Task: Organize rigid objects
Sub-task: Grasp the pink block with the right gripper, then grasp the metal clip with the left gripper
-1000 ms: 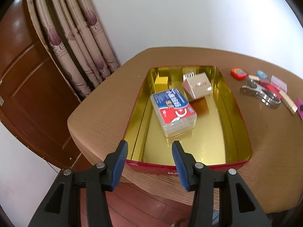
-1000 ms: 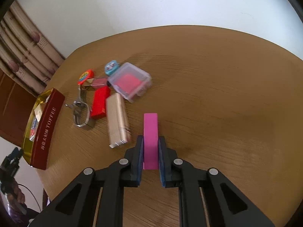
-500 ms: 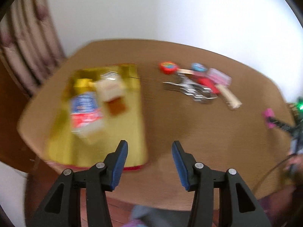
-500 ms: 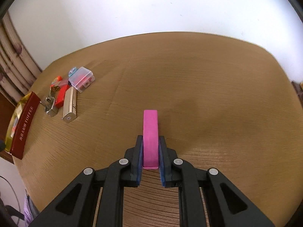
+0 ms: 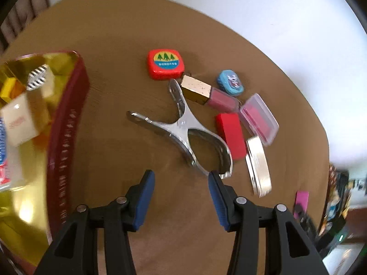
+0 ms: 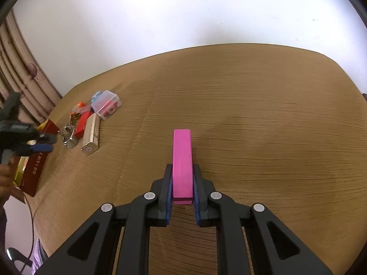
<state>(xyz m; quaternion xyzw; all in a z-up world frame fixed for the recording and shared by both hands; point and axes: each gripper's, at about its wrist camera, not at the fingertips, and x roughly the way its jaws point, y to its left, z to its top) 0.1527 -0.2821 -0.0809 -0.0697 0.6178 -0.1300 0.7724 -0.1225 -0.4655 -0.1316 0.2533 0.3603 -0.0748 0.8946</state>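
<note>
The right gripper (image 6: 182, 183) clamps a pink block (image 6: 182, 160) between its jaws, above the bare table (image 6: 263, 114). The left gripper (image 5: 181, 194), jaws wide and empty, hangs just short of the metal clip (image 5: 183, 128) ahead. The tin (image 5: 62, 137) lies left of those jaws. Risk: the clip's curved, slick arms may skid aside.

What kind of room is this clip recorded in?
Probably a room in a home: a brown wood-grain table against a plain white wall, patterned fabric curtains at the left, and household odds and ends beside a red and gold tin.
</note>
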